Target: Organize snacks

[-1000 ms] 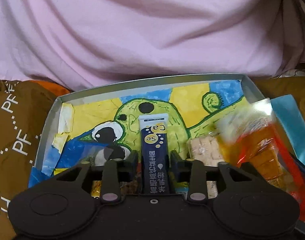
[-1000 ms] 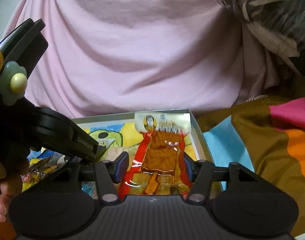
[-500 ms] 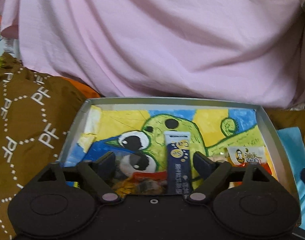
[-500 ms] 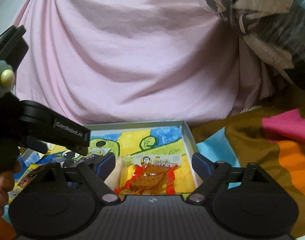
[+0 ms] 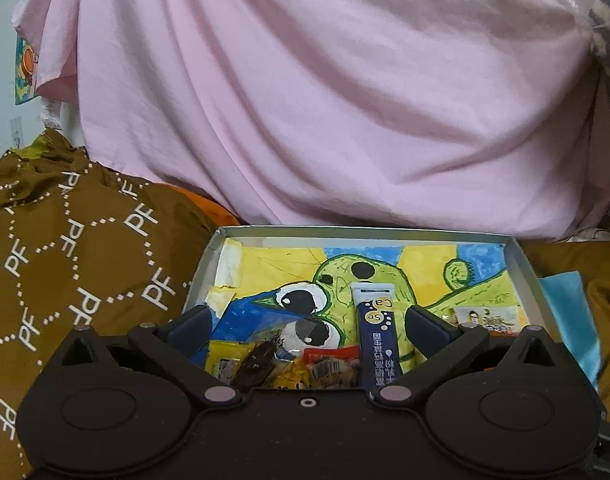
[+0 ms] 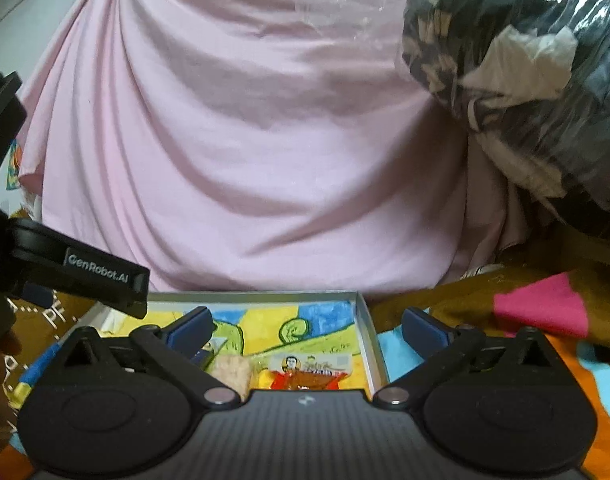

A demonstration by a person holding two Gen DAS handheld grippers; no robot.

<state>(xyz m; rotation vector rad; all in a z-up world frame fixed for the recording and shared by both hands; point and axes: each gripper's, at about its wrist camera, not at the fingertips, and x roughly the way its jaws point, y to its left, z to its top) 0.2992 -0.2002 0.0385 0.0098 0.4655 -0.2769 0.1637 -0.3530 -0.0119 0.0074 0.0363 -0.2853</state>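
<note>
Snacks now lie in tray [image 5: 521, 264]: stick [image 5: 375, 332] freed by left gripper [image 5: 305, 322], pouch [image 6: 305, 374] by right gripper [image 6: 305, 328]. Both spread, withdrawn, empty; next pickup likely.

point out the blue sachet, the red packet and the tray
blue sachet [image 5: 376, 330], left wrist view, on its printed front
red packet [image 6: 305, 378], right wrist view, on its clear middle below the label
tray [image 5: 361, 232], left wrist view, on its far rim

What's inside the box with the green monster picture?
Inside the box lie a blue stick packet, a red packet with a man's face, a pale crumbly snack and small wrappers. The hand-held gripper hides the nearest part.
</note>
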